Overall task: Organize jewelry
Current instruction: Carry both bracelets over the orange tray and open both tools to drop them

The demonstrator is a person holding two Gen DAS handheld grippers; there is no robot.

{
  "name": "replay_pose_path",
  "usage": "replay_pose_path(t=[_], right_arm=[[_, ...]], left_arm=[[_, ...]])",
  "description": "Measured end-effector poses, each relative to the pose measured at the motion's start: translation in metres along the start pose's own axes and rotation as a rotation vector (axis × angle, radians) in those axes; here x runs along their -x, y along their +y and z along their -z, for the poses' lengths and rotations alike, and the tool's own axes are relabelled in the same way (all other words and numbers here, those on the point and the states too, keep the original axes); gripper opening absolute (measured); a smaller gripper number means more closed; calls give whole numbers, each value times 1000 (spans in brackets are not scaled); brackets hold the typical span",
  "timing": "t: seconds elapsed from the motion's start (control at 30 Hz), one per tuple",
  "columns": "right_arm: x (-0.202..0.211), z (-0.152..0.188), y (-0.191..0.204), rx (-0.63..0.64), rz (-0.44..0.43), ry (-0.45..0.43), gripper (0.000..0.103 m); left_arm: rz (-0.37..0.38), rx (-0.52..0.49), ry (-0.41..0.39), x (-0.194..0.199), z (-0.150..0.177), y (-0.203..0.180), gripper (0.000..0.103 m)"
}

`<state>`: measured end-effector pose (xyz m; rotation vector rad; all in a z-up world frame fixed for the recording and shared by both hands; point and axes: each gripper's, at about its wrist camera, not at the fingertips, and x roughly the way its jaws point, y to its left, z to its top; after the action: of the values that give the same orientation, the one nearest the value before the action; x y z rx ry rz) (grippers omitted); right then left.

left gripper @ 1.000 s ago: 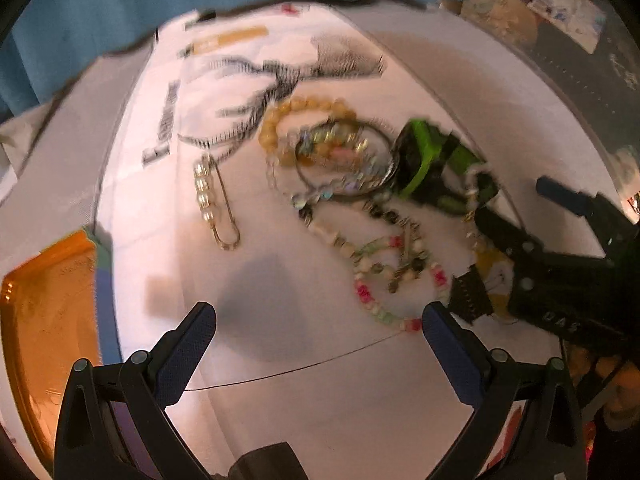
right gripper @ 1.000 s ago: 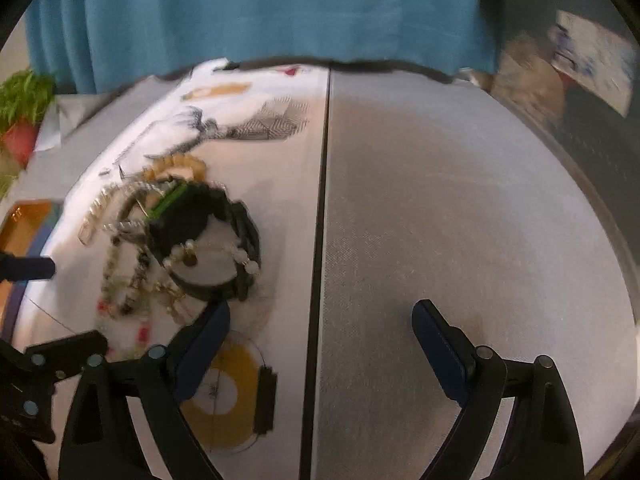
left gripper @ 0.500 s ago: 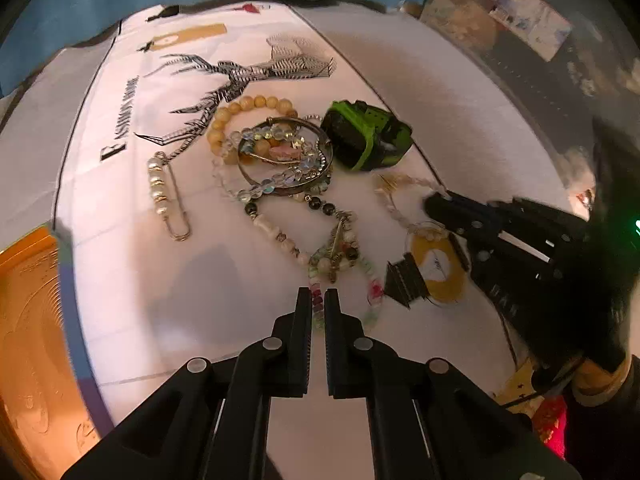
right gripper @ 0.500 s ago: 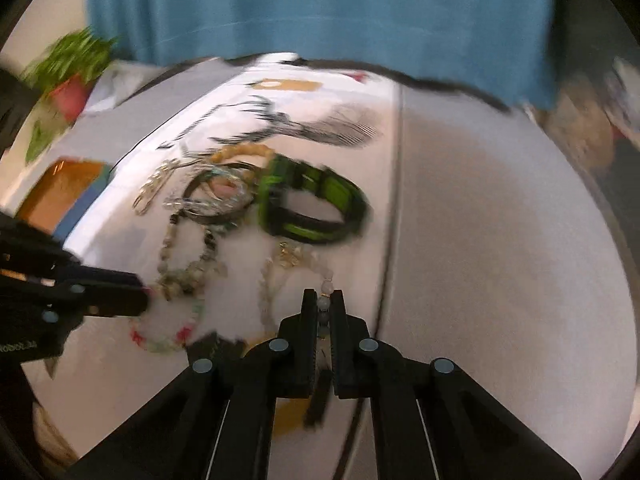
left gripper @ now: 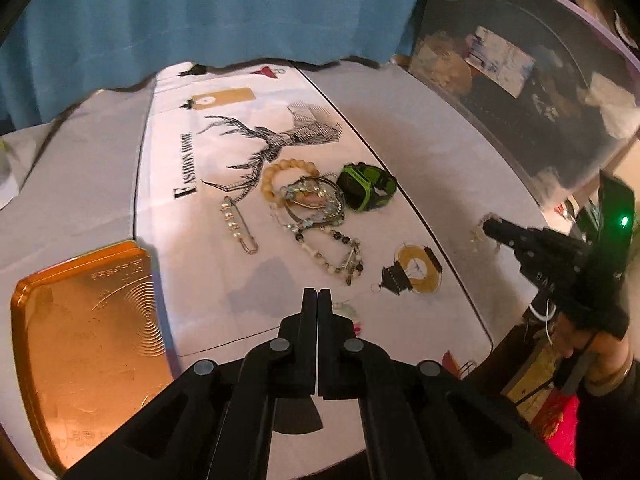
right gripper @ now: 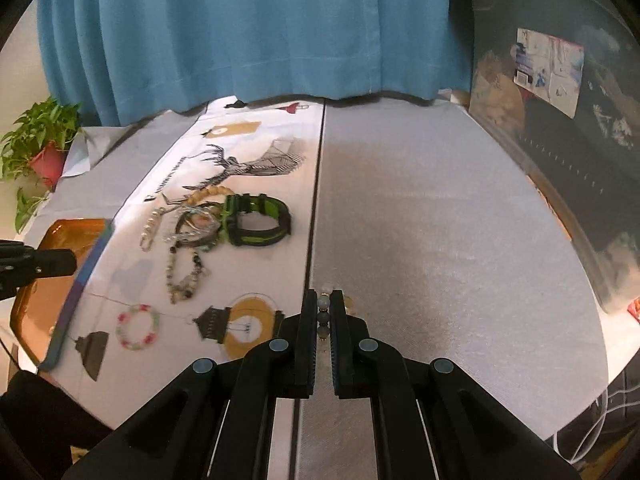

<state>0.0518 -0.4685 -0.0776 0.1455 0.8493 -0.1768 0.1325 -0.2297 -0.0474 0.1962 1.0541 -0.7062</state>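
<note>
My left gripper (left gripper: 317, 293) is shut above the white printed cloth, with nothing visible between its pads. A pink-and-green bead bracelet (right gripper: 138, 326) lies flat on the cloth just below it. My right gripper (right gripper: 324, 294) is shut on a pale bead bracelet (right gripper: 323, 312), whose beads show between the fingers. In the left wrist view that bracelet (left gripper: 479, 232) dangles from the right gripper (left gripper: 489, 225) over the grey table. A green-and-black watch (left gripper: 366, 186), an amber bead bracelet (left gripper: 288, 172), tangled bangles (left gripper: 316, 200), a pearl pin (left gripper: 236, 224) and a black-and-white bead strand (left gripper: 332, 252) lie on the cloth.
An orange tin tray (left gripper: 88, 340) sits at the cloth's left edge. A blue curtain (right gripper: 256, 28) hangs behind the table. A dark storage box (right gripper: 580, 160) stands along the right side and a potted plant (right gripper: 40, 144) at the far left.
Both grippers went from open to shut and rose from the table. The right one lifted the pale bead bracelet off the cloth; the pink-and-green bracelet stayed on it.
</note>
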Motion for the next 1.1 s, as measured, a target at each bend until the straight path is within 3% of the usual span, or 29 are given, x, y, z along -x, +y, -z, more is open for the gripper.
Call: replay_pose_path(t=[0.03, 0.07, 0.1, 0.13, 0.17, 0.23, 0.33, 0.37, 0.4, 0.5, 0.63, 0.83, 1.1], right_arm=[[0, 1, 2, -2, -4, 6, 6], [-1, 2, 4, -5, -7, 9, 6], [-1, 4, 5, -8, -10, 11, 6], [-3, 6, 6, -9, -11, 18, 6], [-5, 8, 8, -11, -12, 24, 6], [-9, 11, 10, -20, -22, 37, 6], [-13, 14, 14, -13, -31, 49, 6], [-15, 15, 15, -10, -34, 53, 6], [-16, 16, 16, -11, -36, 55, 6], [-18, 18, 15, -23, -37, 61, 6], [-7, 16, 14, -42, -33, 48, 6], [40, 4, 28, -34, -33, -24, 6], [97, 13, 99, 36, -118, -60, 6]], left_arm=[[-7, 9, 32, -7, 3, 3, 8], [-5, 22, 60, -13, 5, 5, 19], [0, 34, 99, -23, 8, 7, 36], [-3, 36, 113, -29, 11, 7, 43], [-16, 25, 122, -36, 13, 5, 48], [-45, -10, 146, -49, 17, 1, 48], [-88, -29, 199, -69, 23, 2, 42], [-102, -47, 167, -67, 23, -1, 26], [-101, -66, 180, -69, 23, -4, 5], [-68, -47, 189, -65, 22, -4, 4], [-32, 0, 108, -32, 19, -1, 4], [-42, 71, -67, 56, 21, 22, 4], [-107, 149, -161, 137, 84, 68, 4]])
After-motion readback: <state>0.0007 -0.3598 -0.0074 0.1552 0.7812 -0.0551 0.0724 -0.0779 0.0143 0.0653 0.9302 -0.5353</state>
